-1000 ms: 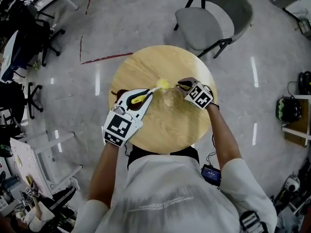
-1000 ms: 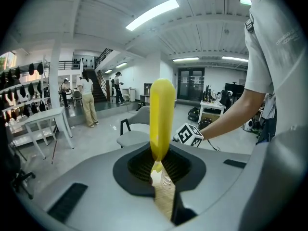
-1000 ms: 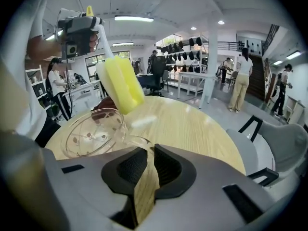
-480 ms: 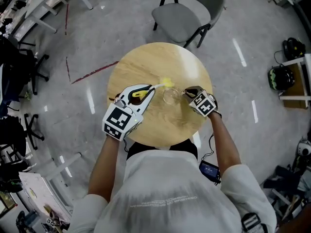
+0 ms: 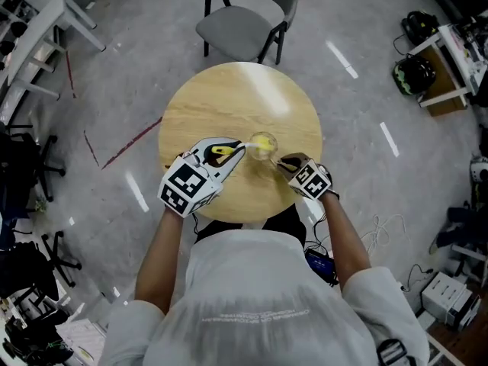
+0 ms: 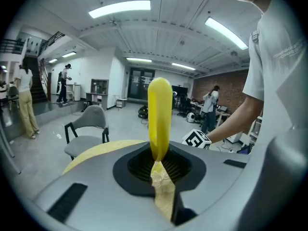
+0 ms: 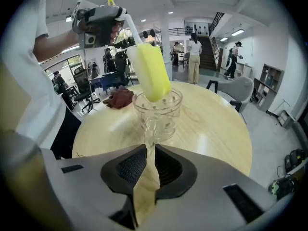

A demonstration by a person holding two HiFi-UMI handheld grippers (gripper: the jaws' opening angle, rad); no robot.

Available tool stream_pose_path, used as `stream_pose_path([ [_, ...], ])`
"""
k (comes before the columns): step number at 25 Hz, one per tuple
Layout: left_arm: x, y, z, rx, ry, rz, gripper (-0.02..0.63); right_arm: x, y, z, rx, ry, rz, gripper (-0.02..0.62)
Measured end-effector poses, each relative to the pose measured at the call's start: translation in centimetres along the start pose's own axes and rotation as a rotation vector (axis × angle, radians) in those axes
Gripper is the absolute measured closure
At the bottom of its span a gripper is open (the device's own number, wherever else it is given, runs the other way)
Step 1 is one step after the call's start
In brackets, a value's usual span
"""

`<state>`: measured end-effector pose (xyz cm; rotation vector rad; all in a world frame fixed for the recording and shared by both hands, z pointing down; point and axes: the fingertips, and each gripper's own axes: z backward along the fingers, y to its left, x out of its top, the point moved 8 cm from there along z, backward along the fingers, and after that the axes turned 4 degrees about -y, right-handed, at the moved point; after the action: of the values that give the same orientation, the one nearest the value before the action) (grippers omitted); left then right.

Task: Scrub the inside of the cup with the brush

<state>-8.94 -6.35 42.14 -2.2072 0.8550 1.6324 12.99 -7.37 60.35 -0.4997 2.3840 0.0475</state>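
Now your left gripper (image 6: 159,161) squeezes the yellow brush (image 6: 160,119), its tip inside the cup (image 7: 157,110); your right gripper (image 7: 147,160) pinches the cup's handle (image 7: 149,130), jaws just opening a little.

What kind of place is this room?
Probably a shared lab or workshop office: long ceiling lights, a brick wall, office chairs, and people standing about.

left arm (image 5: 158,254) and right arm (image 5: 341,235) reach forward, elbows bent. left gripper (image 5: 232,152) points nearly level, jaws clamped on the brush handle (image 6: 159,114). right gripper (image 5: 284,162) tilts downward; its jaws have just been opening slightly, pinching the cup handle (image 7: 149,129).
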Motion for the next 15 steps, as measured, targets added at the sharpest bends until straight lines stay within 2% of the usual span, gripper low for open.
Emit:
stream_pose_path([
  [7,-1.2,-0.7,0.1,-0.129,0.057,-0.04,0.557,-0.6,4.3,0.0,-0.074,-0.015,-0.044,0.517],
  [10,-1.8,-0.4,0.0,-0.167,0.057,-0.014,0.557,-0.3,4.7,0.5,-0.131,-0.025,-0.088,0.508],
  [13,-2.2,0.0,-0.2,-0.19,0.062,0.012,0.555,0.4,4.9,0.9,-0.171,-0.058,-0.13,0.445],
  [15,-2.2,0.2,-0.5,-0.204,0.065,0.027,0.555,0.7,4.7,0.9,-0.212,-0.063,-0.121,0.466],
])
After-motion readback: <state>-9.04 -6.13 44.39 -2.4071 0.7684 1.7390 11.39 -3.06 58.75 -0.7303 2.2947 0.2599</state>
